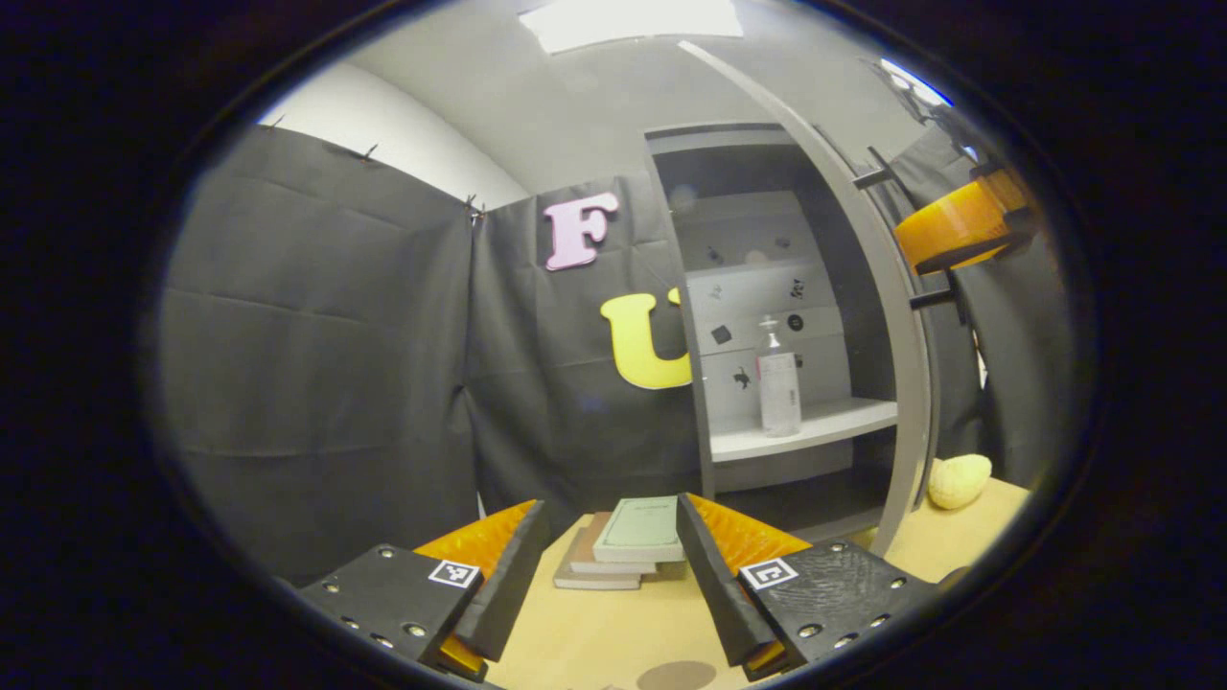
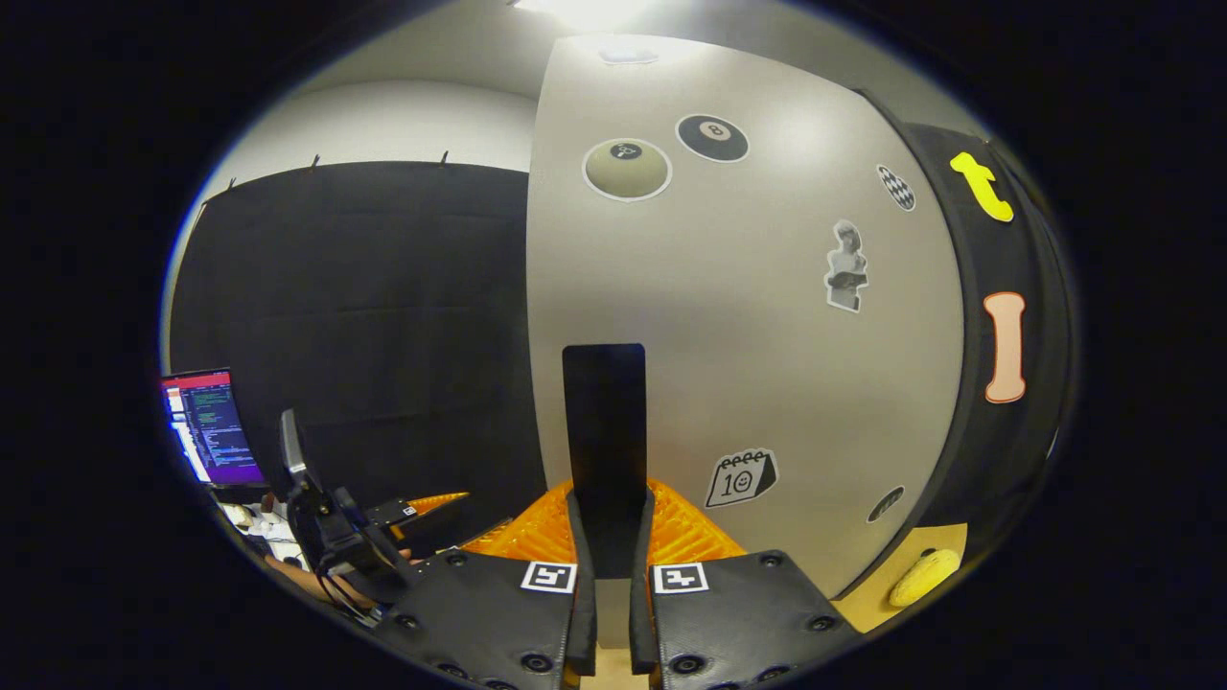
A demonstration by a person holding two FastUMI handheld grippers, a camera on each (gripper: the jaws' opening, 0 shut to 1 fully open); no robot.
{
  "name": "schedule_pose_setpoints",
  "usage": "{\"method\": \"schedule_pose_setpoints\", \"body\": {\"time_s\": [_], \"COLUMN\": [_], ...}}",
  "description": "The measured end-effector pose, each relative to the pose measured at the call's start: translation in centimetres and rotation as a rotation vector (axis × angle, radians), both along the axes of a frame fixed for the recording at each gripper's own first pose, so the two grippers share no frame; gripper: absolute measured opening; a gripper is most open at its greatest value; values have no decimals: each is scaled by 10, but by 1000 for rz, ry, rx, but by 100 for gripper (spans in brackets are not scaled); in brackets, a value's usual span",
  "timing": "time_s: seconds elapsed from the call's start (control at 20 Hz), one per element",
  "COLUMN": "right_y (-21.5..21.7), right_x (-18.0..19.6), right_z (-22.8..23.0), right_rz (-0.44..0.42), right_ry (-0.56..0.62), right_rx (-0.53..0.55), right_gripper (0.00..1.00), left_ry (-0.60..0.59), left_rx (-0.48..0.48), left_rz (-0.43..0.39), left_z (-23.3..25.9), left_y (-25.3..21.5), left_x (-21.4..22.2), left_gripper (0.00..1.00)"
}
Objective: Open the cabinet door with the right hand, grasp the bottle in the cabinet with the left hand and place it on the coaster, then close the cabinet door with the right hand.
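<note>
So the door's swung wide and my right gripper (image 2: pixel 613 575) has both fingers clamped on the black door handle (image 2: pixel 604 431) — the handle runs straight up between the pads, and the cabinet door (image 2: pixel 729 335) fills that side with its stickers. The part that matters now is the left side. My left gripper (image 1: pixel 606 575) is spread wide with nothing in it, hanging low over the table (image 1: pixel 594 632) near its front edge, just behind a little stack of books (image 1: pixel 623 551). The bottle (image 1: pixel 778 379) stands upright on the cabinet shelf (image 1: pixel 815 428), close to the shelf's front edge — from the left gripper it's up, forward and off to the right, well apart. Its long axis is vertical and my fingers open sideways, so I reckon I can come in level at mid-body without rolling the wrist. The left one is the one to reach, since the right is busy holding the door. A dark round thing at the table's front edge (image 1: pixel 676 676) may be the coaster, can't say for sure. There's also a yellow lumpy object (image 1: pixel 959 479) by the door's foot at the table's right edge, which I'd steer clear of.
</note>
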State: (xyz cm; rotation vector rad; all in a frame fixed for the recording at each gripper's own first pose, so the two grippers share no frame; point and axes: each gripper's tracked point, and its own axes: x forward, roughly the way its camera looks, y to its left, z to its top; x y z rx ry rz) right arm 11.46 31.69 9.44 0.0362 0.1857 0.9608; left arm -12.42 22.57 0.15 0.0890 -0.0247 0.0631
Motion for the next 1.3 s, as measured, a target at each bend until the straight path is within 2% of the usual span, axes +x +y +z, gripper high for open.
{"method": "schedule_pose_setpoints", "body": {"time_s": [0.25, 0.3, 0.55, 0.6, 0.65, 0.7, 1.1, 1.15, 1.3], "right_y": [-9, -11, -19, -21, -22, -24, -48, -50, -65], "right_x": [0, 1, 3, 3, 3, 3, 9, 12, 24], "right_z": [0, 0, 0, 0, 1, 1, 5, 4, 5], "right_rz": [19, 18, 3, 0, -5, -12, -121, -141, -207], "right_ry": [-3, -3, -8, -5, 0, 1, -38, -48, -99], "right_rx": [4, 3, 0, 1, 3, 3, -13, -16, -42], "right_gripper": [15, 15, 15, 15, 15, 15, 14, 14, 14], "left_ry": [-9, -8, -7, -5, -2, 1, 12, 9, 6], "left_rx": [3, 3, -8, -10, -12, -12, -27, -22, -18], "left_rz": [-80, -94, -151, -160, -167, -173, -205, -206, -203], "left_z": [3, 3, 4, 3, 2, 2, 1, 2, 3], "left_y": [-26, -31, -54, -58, -62, -65, -87, -88, -91], "left_x": [4, 4, 5, 5, 4, 3, -1, 0, -1], "left_gripper": [81, 83, 81, 85, 81, 81, 83, 81, 83]}}
